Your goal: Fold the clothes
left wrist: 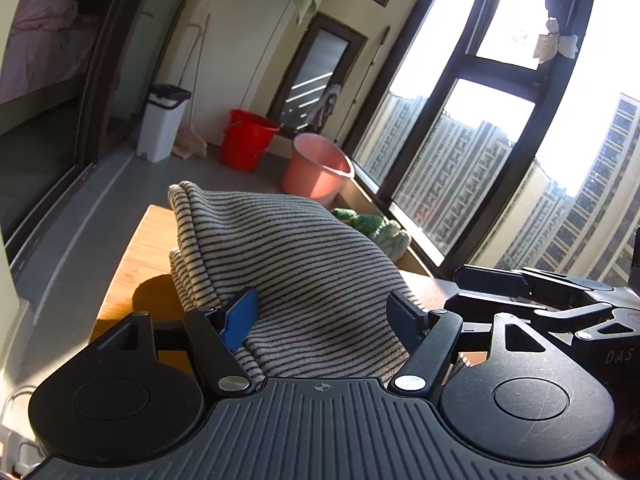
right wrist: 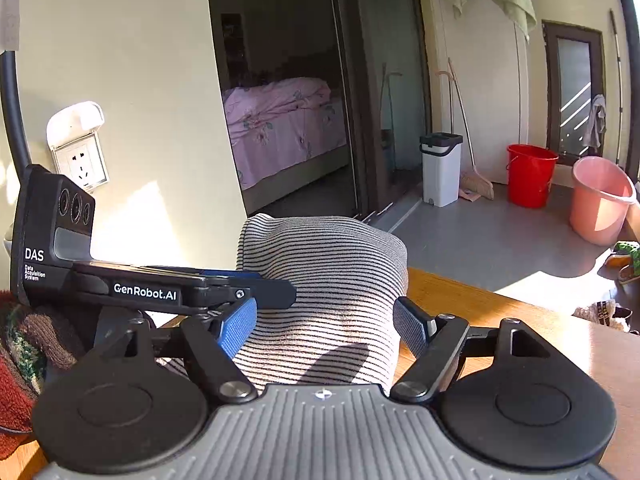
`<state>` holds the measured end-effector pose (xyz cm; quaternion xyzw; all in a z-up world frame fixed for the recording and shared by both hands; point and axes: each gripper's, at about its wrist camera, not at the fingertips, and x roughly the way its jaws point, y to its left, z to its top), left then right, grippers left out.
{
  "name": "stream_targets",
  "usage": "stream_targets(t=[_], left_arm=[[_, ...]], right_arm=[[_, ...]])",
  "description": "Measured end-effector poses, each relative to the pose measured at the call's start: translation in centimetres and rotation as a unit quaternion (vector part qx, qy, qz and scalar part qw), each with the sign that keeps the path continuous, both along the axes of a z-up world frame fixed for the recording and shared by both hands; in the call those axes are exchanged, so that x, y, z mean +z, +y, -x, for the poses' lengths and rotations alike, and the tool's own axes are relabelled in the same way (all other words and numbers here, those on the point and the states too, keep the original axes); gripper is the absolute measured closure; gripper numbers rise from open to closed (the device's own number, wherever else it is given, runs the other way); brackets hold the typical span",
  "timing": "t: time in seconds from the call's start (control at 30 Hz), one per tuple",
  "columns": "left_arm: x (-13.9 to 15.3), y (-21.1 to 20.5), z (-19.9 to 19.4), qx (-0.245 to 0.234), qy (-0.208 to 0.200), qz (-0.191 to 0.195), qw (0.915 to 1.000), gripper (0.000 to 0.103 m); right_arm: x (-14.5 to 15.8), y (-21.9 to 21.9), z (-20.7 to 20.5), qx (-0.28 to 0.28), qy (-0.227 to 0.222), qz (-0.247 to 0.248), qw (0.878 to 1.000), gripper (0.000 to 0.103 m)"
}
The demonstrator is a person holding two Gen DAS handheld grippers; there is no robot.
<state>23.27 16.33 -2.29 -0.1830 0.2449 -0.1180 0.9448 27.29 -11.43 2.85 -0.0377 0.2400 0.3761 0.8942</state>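
A folded grey garment with thin black stripes (left wrist: pixel 304 256) lies humped on the wooden table (left wrist: pixel 132 264). In the left wrist view my left gripper (left wrist: pixel 324 304) has this bundle filling the gap between its jaws, and both pads sink into the cloth. The right wrist view shows the same garment (right wrist: pixel 328 272) between the fingers of my right gripper (right wrist: pixel 324 316). Its jaws stand wide and the pads flank the cloth without squeezing it. The two grippers sit close side by side: the left gripper's body (right wrist: pixel 144 292) crosses in from the left, the right gripper's body (left wrist: pixel 560 304) from the right.
A brown and green knitted cloth (right wrist: pixel 24 360) lies at the table's near left. Green knitted items (left wrist: pixel 376 228) sit by the window sill. On the floor beyond stand a red bucket (left wrist: pixel 244 140), a pink bucket (left wrist: pixel 316 168) and a white bin (left wrist: pixel 162 120).
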Motion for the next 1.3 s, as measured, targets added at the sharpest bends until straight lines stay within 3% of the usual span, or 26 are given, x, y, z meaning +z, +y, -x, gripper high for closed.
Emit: stream_targets(t=[0.07,0.23,0.3,0.33,0.4,0.5,0.63,0.77,0.83,0.9,0.93,1.07,1.17,1.2,1.27,1.3], left_arm=[[0.0,-0.2,0.1,-0.001,-0.002,-0.007,1.0000,0.027],[-0.1,0.0,0.2,-0.003,-0.002,-0.002,1.0000,0.027],[-0.2,0.2,0.2,-0.004,-0.001,0.003,1.0000,0.027],[-0.2,0.3,0.2,-0.005,-0.001,0.006,1.0000,0.027],[-0.2,0.2,0.2,-0.004,-0.001,0.007,1.0000,0.027],[-0.3,0.4,0.2,-0.005,-0.002,0.007,1.0000,0.027],[-0.5,0.6,0.3,-0.009,-0.003,0.013,0.9999,0.027],[-0.6,0.8,0.2,-0.011,-0.003,0.020,0.9997,0.027],[-0.6,1.0,0.1,-0.012,-0.003,0.025,0.9996,0.027],[-0.6,1.0,0.1,-0.013,-0.004,0.027,0.9995,0.026],[-0.6,0.9,0.2,-0.012,-0.006,0.027,0.9996,0.027],[-0.4,1.3,0.7,0.002,-0.005,0.046,0.9989,0.027],[0.3,2.1,2.5,0.020,-0.006,0.078,0.9968,0.025],[0.4,2.1,3.1,0.025,-0.008,0.075,0.9968,0.022],[0.4,2.0,3.9,0.030,-0.005,0.062,0.9976,0.028],[0.2,1.8,4.1,0.032,-0.002,0.053,0.9981,0.034]], right_arm=[[0.8,0.2,-2.1,-0.044,-0.018,0.014,0.999,0.019],[0.5,3.1,-7.8,-0.059,0.012,0.033,0.998,0.018],[-1.4,5.2,-9.6,-0.068,0.011,0.088,0.994,0.017],[-2.5,6.3,-10.0,-0.076,-0.001,0.119,0.990,0.010],[-3.9,7.1,-10.7,-0.101,0.003,0.119,0.988,0.004],[-4.1,6.3,-11.8,-0.109,0.051,0.083,0.989,0.004],[-2.6,4.9,-11.0,-0.102,0.052,0.058,0.992,0.008],[-0.9,3.1,-7.9,-0.073,0.050,0.004,0.996,0.011],[-1.5,2.5,-6.6,-0.070,0.061,0.010,0.996,0.011],[-3.4,3.0,-6.0,-0.084,0.053,0.048,0.994,0.010],[-4.3,3.1,-5.9,-0.092,0.048,0.053,0.993,0.003],[-4.4,2.3,-6.7,-0.097,0.078,0.026,0.992,0.001],[-3.2,1.3,-5.3,-0.090,0.060,0.013,0.994,0.001],[-3.0,0.6,-4.6,-0.085,0.062,0.001,0.994,0.002],[-2.9,-0.8,-3.2,-0.078,0.070,-0.020,0.994,0.005],[-3.0,-1.4,-2.5,-0.074,0.075,-0.028,0.994,0.013]])
